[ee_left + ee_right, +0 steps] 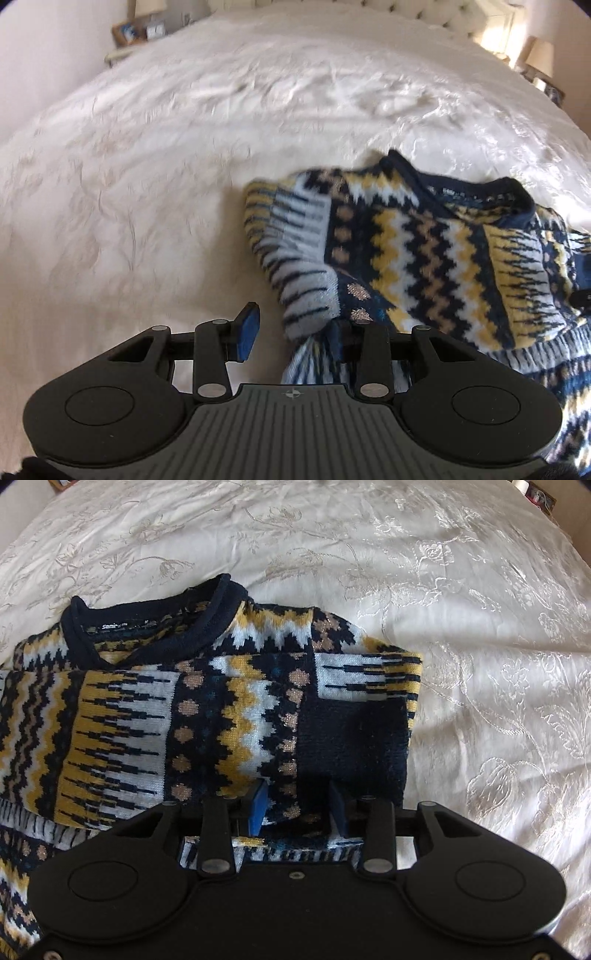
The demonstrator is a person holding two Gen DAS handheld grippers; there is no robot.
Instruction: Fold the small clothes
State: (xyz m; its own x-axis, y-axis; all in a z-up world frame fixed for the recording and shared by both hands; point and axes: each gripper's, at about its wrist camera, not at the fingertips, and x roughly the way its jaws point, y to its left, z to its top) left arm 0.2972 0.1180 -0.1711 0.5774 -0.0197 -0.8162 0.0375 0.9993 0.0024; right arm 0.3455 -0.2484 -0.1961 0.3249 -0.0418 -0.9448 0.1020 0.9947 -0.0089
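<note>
A wide bed covered in a cream, flower-embroidered satin bedspread (461,602) carries everything here. On it lies a small knitted sweater in navy, mustard, white and tan zigzag bands (207,709), its navy ribbed collar (221,616) turned toward the headboard end and its hem toward the foot edge, nearest the person. Both sleeves appear folded in across the chest.

The knit looks thick, soft and light, and likely to sag and slide on the satin. I judge the best hold is a full pinch through doubled layers at the hem corners, not a single loose layer.

The right gripper (301,808) stands over the hem with its blue pads (258,805) apart. Knit sits between them, though I see no clear pinch. The left gripper (295,332) is at the sweater's other side. One blue pad is bare and the other is hidden under fabric, so I cannot tell whether it grips.
</note>
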